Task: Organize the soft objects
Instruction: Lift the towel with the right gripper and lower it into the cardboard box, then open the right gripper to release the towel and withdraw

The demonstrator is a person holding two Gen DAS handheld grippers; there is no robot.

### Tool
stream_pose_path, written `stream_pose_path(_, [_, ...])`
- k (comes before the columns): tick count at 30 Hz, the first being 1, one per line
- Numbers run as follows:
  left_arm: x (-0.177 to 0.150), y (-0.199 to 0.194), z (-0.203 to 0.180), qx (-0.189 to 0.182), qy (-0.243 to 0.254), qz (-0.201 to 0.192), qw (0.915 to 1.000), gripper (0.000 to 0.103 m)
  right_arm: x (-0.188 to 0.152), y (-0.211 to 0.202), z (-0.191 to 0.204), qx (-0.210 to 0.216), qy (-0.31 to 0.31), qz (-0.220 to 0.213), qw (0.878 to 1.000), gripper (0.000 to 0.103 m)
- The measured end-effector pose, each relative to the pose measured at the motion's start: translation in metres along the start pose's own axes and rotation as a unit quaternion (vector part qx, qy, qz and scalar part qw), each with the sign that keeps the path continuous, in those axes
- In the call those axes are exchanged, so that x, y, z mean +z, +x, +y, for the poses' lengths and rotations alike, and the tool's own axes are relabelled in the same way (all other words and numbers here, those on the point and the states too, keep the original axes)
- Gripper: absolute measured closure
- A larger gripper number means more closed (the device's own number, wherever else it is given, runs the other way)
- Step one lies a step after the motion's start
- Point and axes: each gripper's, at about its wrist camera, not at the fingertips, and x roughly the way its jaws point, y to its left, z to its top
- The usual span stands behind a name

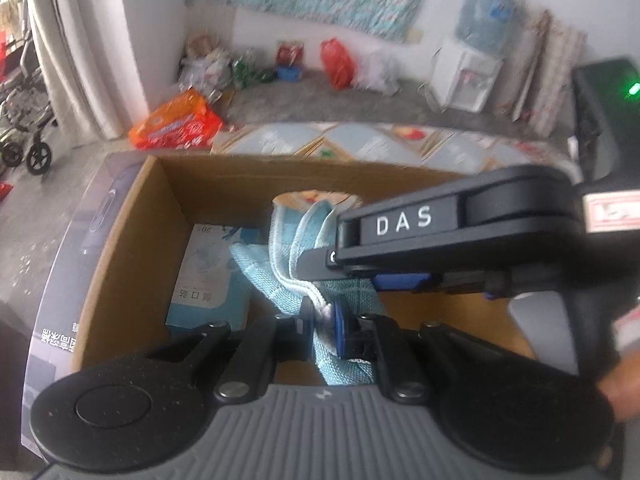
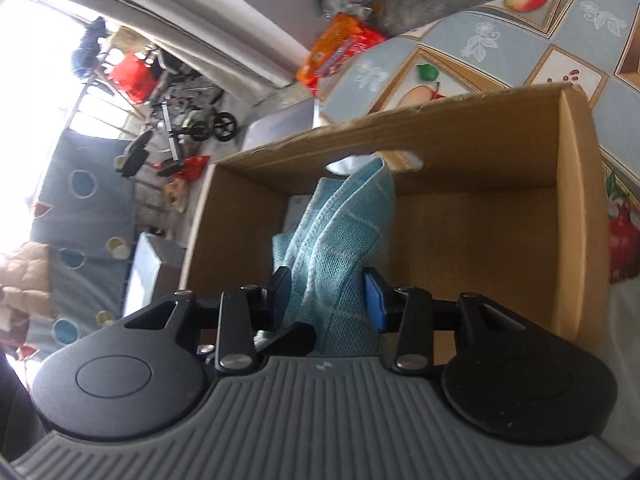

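Note:
A light blue knitted towel (image 1: 276, 276) hangs bunched over the open cardboard box (image 1: 160, 216). My left gripper (image 1: 324, 322) is shut on the towel's white-stitched hem. My right gripper (image 2: 328, 300) is shut on a thick fold of the same towel (image 2: 340, 232), with the cloth filling the gap between its pads. In the left wrist view the right gripper (image 1: 360, 272) reaches in from the right, just above the left one. The towel's lower end droops inside the box (image 2: 576, 200), whose floor on the right side is bare.
A flat pale blue pack of face masks (image 1: 204, 276) lies on the box floor at the left. The box stands on a table with a fruit-pattern cloth (image 2: 480, 40). An orange packet (image 1: 176, 124), bags and a water dispenser (image 1: 468, 76) sit on the floor beyond.

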Motion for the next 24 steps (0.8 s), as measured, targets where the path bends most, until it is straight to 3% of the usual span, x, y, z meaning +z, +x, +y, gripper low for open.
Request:
stream_pose_path(8, [0.005, 0.051, 0.007, 0.049, -0.004, 0.058, 0.9971, 0.093, 0.017, 0.043, -0.012, -0.001, 0.029, 0.034, 0.999, 0.063])
stream_pose_path(13, [0.006, 0.044, 0.018, 0.051, -0.02, 0.056, 0.9969, 0.091, 0.019, 0.061, -0.013, 0.005, 0.035, 0.051, 0.998, 0.061])
stream_pose_path(19, [0.0, 0.036, 0.02, 0.054, -0.034, 0.062, 0.996, 0.08, 0.021, 0.083, -0.017, 0.024, 0.056, 0.075, 0.995, 0.05])
stream_pose_path(24, [-0.007, 0.022, 0.02, 0.047, -0.041, 0.057, 0.9964, 0.073, 0.024, 0.068, -0.011, 0.053, 0.048, 0.057, 0.996, 0.048])
